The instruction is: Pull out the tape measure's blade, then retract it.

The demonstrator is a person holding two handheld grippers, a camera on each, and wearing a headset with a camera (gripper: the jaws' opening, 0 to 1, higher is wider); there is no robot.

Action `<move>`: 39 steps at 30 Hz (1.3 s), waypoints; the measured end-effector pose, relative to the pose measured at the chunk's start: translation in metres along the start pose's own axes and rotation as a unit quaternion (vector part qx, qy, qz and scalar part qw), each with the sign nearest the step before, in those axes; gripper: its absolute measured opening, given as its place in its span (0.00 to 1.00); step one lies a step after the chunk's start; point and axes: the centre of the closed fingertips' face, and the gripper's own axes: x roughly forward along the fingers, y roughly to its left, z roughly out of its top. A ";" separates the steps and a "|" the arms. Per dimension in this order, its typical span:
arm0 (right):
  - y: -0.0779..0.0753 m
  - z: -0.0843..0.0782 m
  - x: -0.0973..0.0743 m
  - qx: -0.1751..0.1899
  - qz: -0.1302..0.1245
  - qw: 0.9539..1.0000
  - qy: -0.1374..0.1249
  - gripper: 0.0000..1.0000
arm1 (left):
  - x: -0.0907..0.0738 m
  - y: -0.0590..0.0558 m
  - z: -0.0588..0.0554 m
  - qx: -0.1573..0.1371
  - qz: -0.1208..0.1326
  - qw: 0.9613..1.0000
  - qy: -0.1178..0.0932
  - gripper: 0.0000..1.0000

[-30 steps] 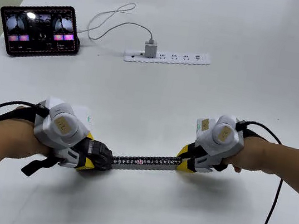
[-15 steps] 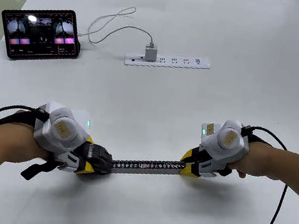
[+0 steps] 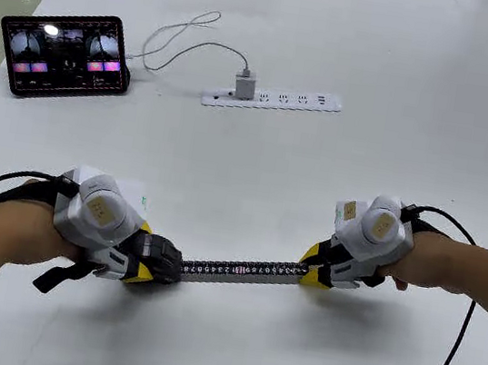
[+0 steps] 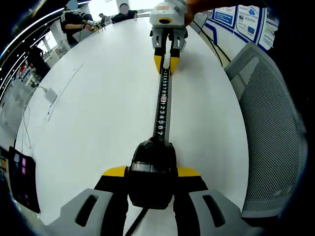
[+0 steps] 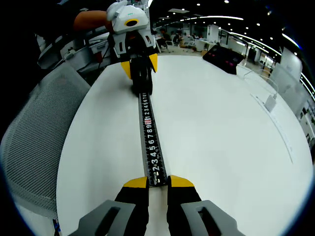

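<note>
Both tongs are seen clenched in the head view: the left tongs (image 3: 151, 261) are clamped on the black tape measure case (image 3: 162, 257), low over the white tabletop (image 3: 318, 175), while the right tongs (image 3: 313, 274) are closed on the tip of the blade (image 3: 240, 269), which is stretched between the two. A tablet (image 3: 64, 50) and a power strip (image 3: 273, 98) with a plugged-in charger (image 3: 245, 82) are set at the far side, well apart from the blade. In the left gripper view, the case is gripped between the yellow-tipped jaws, and the numbered blade is drawn straight ahead to the other tongs. In the right gripper view, the blade's end is pinched between the jaws.
</note>
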 end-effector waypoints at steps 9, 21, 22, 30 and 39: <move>-0.001 -0.007 -0.005 0.006 -0.002 1.000 0.003 0.09 | 0.000 0.000 0.000 0.000 0.001 1.000 -0.001 0.30; -0.003 -0.013 -0.009 0.007 -0.005 1.000 0.003 0.09 | -0.001 -0.001 0.001 -0.001 0.001 1.000 -0.002 0.30; -0.003 -0.014 -0.009 0.008 -0.005 1.000 0.003 0.09 | -0.001 -0.001 0.001 -0.001 0.001 1.000 -0.002 0.30; -0.004 -0.018 -0.012 0.009 -0.006 1.000 0.005 0.09 | -0.001 -0.002 0.002 -0.001 0.002 1.000 -0.002 0.30; -0.006 -0.022 -0.013 0.008 -0.007 1.000 0.009 0.09 | -0.001 -0.002 0.001 -0.001 0.002 1.000 -0.002 0.30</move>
